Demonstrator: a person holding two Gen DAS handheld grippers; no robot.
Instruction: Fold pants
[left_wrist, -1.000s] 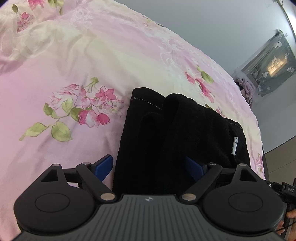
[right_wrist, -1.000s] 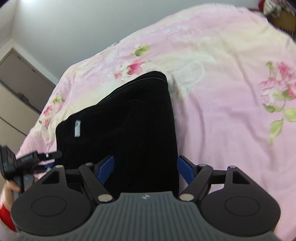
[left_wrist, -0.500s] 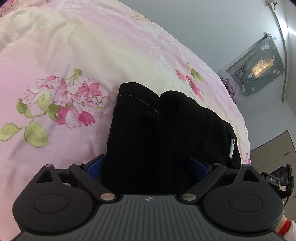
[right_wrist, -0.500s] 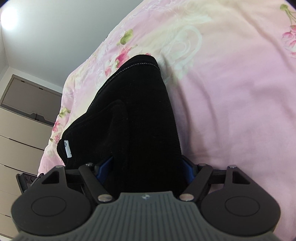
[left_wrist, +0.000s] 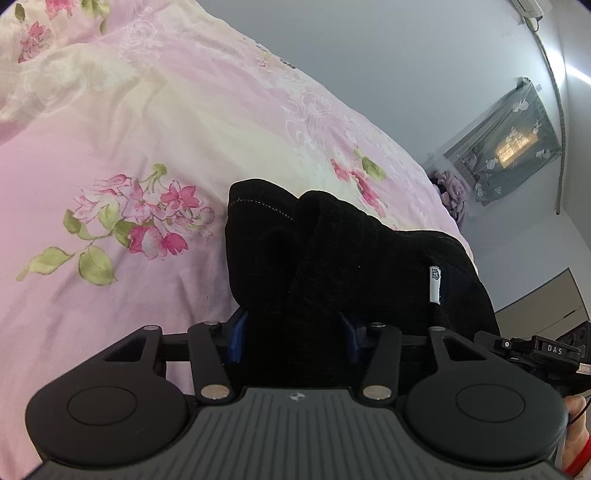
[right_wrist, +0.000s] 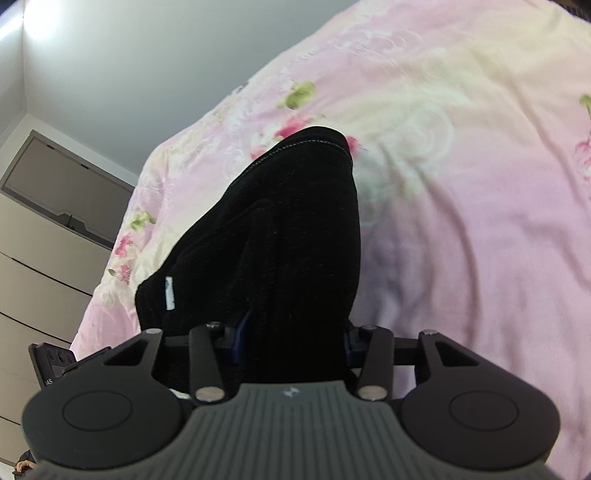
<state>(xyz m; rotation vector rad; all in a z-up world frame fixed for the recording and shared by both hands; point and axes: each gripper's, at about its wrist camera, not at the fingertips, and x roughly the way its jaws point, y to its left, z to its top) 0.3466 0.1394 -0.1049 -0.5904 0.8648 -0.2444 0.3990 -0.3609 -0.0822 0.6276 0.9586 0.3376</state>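
Note:
Black folded pants (left_wrist: 332, 258) lie on a pink floral bedspread (left_wrist: 110, 147), with a white label (left_wrist: 435, 284) on the right side. My left gripper (left_wrist: 293, 332) is shut on the near edge of the pants, the fabric bunched between its blue pads (left_wrist: 236, 338). In the right wrist view the same pants (right_wrist: 295, 240) rise lifted from the bedspread (right_wrist: 480, 184). My right gripper (right_wrist: 293, 343) is shut on their near edge, with the blue pads mostly hidden by fabric.
A grey wall and a curtained window (left_wrist: 509, 147) lie beyond the bed's far edge. Beige drawers (right_wrist: 44, 240) stand at the left of the right wrist view. The other gripper (left_wrist: 535, 350) shows at the lower right of the left wrist view.
Both grippers have closed from open onto the near edge of the pants. The fabric has bunched up and lifted off the bedspread.

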